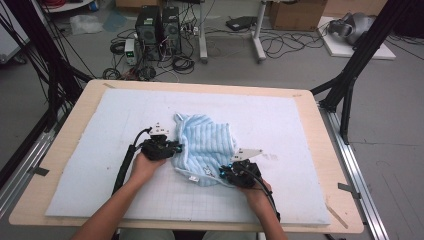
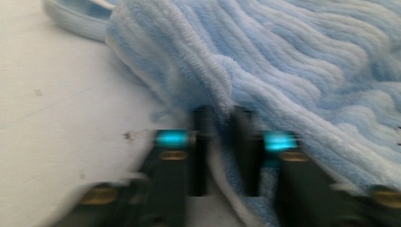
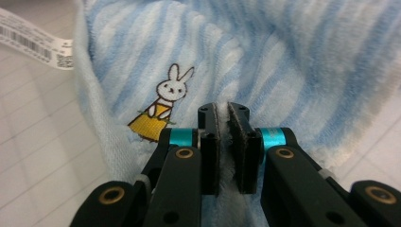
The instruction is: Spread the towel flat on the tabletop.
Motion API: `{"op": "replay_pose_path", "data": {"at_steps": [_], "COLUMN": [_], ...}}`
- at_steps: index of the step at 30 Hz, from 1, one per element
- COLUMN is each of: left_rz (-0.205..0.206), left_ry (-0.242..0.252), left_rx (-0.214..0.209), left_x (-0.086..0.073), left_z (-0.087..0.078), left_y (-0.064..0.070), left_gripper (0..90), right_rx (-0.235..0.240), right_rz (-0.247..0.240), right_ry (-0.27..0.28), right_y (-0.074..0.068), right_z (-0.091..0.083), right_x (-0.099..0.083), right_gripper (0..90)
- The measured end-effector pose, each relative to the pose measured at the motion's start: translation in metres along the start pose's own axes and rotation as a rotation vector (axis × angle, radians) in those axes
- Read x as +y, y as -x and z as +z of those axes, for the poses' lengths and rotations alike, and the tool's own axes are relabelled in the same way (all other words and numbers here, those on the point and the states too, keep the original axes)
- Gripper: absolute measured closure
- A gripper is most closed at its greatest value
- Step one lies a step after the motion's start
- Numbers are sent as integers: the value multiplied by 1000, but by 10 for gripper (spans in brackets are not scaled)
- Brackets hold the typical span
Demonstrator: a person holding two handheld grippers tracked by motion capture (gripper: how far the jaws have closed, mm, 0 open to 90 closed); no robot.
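A light blue striped towel (image 1: 206,141) lies crumpled in the middle of the white mat (image 1: 100,150). My left gripper (image 1: 175,148) holds its left edge, jaws shut on a fold of towel (image 2: 302,71); its midpoint (image 2: 222,118) sits in the pinched cloth. My right gripper (image 1: 223,172) grips the towel's near right corner. In the right gripper view the jaws (image 3: 222,111) are shut on the towel (image 3: 293,56), beside an embroidered rabbit (image 3: 160,105). A white barcode label (image 3: 33,42) hangs from the hem.
The mat covers a wooden table (image 1: 320,130). Black frame posts (image 1: 360,55) stand at the right, cables and computer towers (image 1: 157,27) on the floor beyond the table's far edge.
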State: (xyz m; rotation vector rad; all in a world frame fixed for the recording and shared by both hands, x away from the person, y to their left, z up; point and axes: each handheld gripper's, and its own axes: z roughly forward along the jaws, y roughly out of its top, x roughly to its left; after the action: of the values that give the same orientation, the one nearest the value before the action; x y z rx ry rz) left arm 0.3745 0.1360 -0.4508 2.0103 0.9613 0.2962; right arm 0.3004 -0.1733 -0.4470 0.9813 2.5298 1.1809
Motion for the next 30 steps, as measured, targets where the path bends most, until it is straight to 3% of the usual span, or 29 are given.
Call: {"op": "replay_pose_path", "data": {"at_steps": [4,8,15,19,21,23,27,30], "left_rz": [3,-27,-31,-28,-33,-35,-26,-31], "left_ry": [-14,39,98,159,176,185,210,206], "left_rx": [-1,18,47,43,32,22,-20,-46], "left_x": [-3,-12,-22,-19,-18,-18,-25,-31], "left_z": [-13,-35,-56,-65,-71,-78,-86,-86], "left_y": [-8,-17,-26,-24,-25,-28,-31,-31], "left_gripper": [858,859,868,869,868,868,867,868], "right_rx": [69,122,164,171,133,46,-134,-210], "right_rz": [3,-44,-73,-84,-82,-75,34,79], "right_ry": [-14,-24,-37,2,53,97,183,188], "right_y": [-8,-19,-30,-32,-29,-22,2,15], "right_z": [-6,-11,-14,-16,-18,-18,-17,-7], "right_x": [-6,-11,-14,-10,-6,0,12,26], "right_gripper": [834,834,824,719,642,590,538,529]}}
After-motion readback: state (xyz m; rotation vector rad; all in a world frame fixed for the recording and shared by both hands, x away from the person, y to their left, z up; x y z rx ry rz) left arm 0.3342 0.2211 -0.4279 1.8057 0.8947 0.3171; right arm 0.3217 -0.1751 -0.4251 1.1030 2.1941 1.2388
